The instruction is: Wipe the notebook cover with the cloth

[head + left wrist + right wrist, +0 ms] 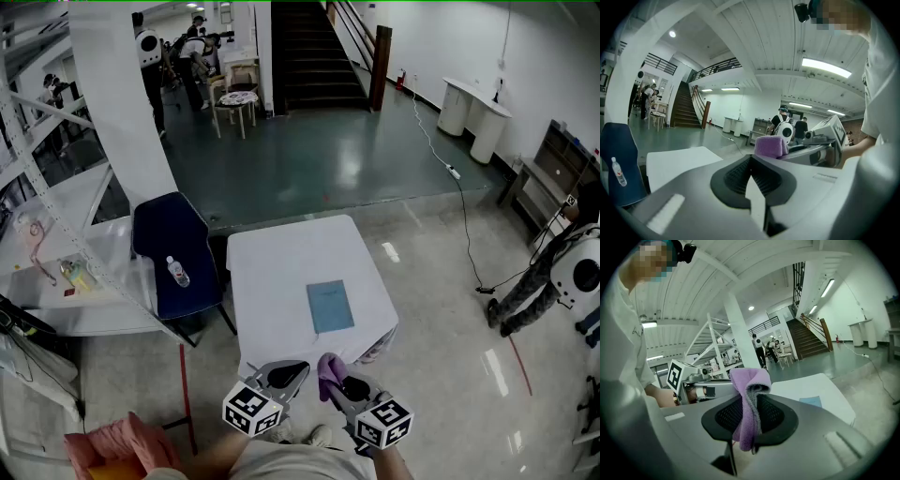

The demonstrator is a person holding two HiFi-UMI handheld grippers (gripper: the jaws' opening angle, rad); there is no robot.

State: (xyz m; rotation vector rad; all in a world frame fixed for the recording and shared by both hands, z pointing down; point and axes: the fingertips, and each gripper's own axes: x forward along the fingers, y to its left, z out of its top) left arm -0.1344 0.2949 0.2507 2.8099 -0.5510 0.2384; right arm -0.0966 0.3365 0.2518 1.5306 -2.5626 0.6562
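White square surface (pixel 267 281) carries a flat, pale-blue notebook (pixel 330 307). Right gripper (pixel 748 414) fingers clench a fuzzy purple cloth (pixel 745 380); left gripper (pixel 751 177) fingers are clenched on nothing.

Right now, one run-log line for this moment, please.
wiping: not begun | right gripper: shut on purple cloth | left gripper: shut, empty | notebook: on table

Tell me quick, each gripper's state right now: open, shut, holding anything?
Left gripper: shut, nothing between its jaws.
Right gripper: shut on the purple cloth.
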